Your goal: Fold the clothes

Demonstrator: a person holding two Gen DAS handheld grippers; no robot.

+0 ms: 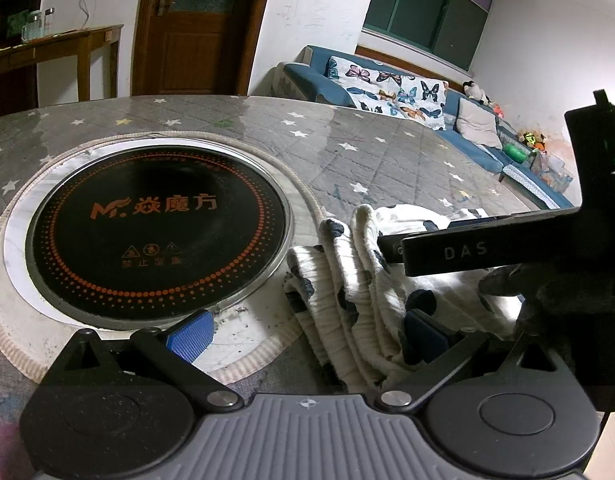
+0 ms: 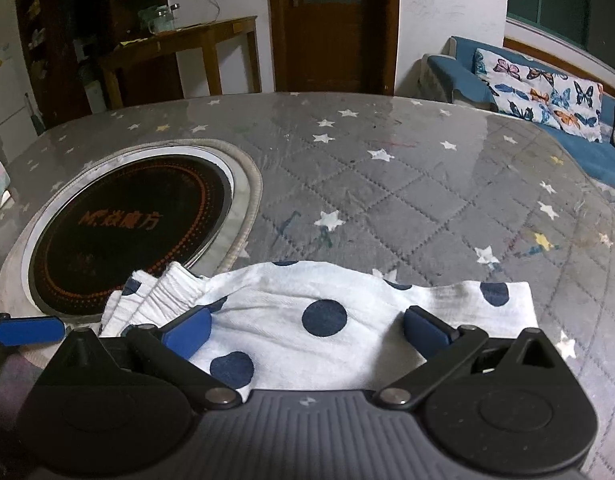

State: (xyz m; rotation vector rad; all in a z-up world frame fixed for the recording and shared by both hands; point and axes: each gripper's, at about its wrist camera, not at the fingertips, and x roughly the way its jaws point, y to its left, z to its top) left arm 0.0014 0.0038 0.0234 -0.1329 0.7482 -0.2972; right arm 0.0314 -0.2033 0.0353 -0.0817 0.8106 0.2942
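Note:
A white garment with dark blue dots (image 2: 327, 320) lies on the grey star-patterned table cover, next to the round cooktop. In the left wrist view it is bunched in folds (image 1: 347, 292). My left gripper (image 1: 307, 338) is open, its jaws wide apart, with the garment's bunched edge between them. My right gripper (image 2: 307, 328) is open, its blue pads either side of the flat cloth just above it. The right gripper's black body (image 1: 507, 256) shows at the right of the left wrist view, over the garment. One left blue finger (image 2: 25, 330) shows at the far left of the right wrist view.
A black round induction cooktop (image 1: 159, 232) with orange markings is set into the table (image 2: 387, 184), ringed by a beige trim. A blue sofa (image 1: 479, 144) with butterfly pillows stands beyond the table's far right edge. A wooden door and side table stand behind.

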